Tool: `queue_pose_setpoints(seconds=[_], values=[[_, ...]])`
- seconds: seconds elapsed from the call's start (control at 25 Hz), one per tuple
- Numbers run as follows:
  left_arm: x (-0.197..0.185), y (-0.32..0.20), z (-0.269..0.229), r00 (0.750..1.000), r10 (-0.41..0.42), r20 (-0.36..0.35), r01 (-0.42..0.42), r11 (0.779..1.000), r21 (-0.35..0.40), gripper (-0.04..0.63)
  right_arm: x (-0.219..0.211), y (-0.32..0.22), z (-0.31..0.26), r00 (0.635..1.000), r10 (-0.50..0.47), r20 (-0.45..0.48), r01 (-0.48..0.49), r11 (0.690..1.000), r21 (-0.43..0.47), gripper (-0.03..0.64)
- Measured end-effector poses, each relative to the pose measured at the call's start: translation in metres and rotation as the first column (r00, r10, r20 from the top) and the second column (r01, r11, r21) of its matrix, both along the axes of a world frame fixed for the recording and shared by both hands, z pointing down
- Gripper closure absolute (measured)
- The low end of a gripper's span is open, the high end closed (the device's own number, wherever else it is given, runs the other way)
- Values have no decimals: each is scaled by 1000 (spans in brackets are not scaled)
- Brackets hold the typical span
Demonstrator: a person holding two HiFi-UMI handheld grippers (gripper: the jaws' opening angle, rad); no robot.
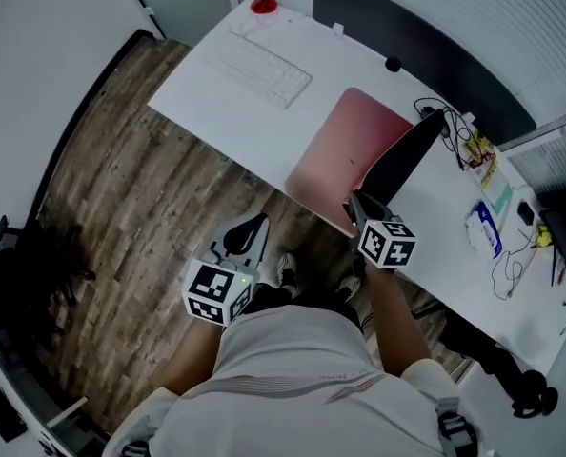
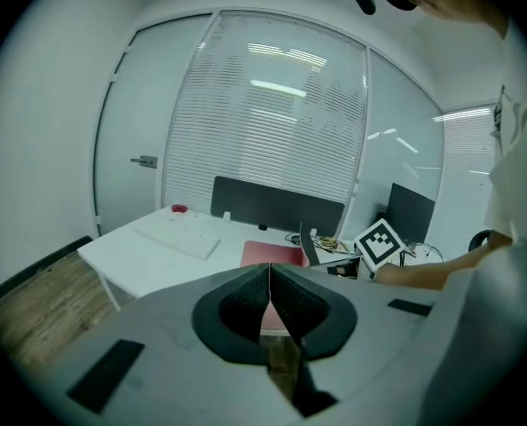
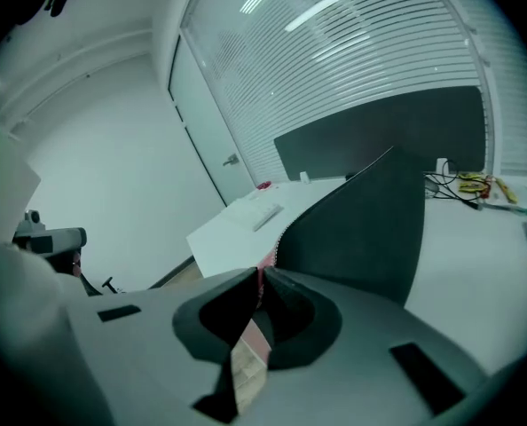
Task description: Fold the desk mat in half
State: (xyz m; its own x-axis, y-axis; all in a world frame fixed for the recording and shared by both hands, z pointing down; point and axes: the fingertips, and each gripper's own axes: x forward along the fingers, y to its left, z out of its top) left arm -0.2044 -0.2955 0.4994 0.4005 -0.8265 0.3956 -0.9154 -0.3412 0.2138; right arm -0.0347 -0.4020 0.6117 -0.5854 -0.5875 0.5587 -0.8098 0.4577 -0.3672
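Observation:
The desk mat (image 1: 335,155) is pink on top and dark underneath. It lies on the white desk (image 1: 216,103), and its right part (image 1: 402,155) is lifted and stands up with the dark underside showing. My right gripper (image 1: 355,204) is shut on the mat's near right corner. In the right gripper view the dark underside (image 3: 361,220) rises from the closed jaws (image 3: 259,282). My left gripper (image 1: 246,233) hangs in front of the desk over the floor, shut with nothing in it. In the left gripper view its jaws (image 2: 268,280) meet, with the pink mat (image 2: 272,254) beyond.
A white keyboard (image 1: 264,69) lies on the desk left of the mat, and a red object (image 1: 263,6) sits at the far corner. A black screen panel (image 1: 407,41) runs along the back. Cables (image 1: 474,146) and a blue packet (image 1: 486,228) lie to the right. A wood floor (image 1: 121,188) spreads below.

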Motion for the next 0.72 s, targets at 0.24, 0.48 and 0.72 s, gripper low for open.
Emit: queue_pose_setpoints(seconds=[0.24, 0.48, 0.72], values=[[-42, 19, 11, 994, -106, -4, 106, 994, -28, 580, -61, -13, 30, 994, -102, -39, 100, 994, -51, 543], [-60, 27, 17, 990, -139, -13, 138, 990, -38, 580, -106, -8, 69, 977, -193, -91, 177, 970, -167, 540], [-62, 20, 16, 991, -131, -20, 130, 991, -30, 580, -127, -5, 69, 968, -236, -90, 224, 966, -129, 538]])
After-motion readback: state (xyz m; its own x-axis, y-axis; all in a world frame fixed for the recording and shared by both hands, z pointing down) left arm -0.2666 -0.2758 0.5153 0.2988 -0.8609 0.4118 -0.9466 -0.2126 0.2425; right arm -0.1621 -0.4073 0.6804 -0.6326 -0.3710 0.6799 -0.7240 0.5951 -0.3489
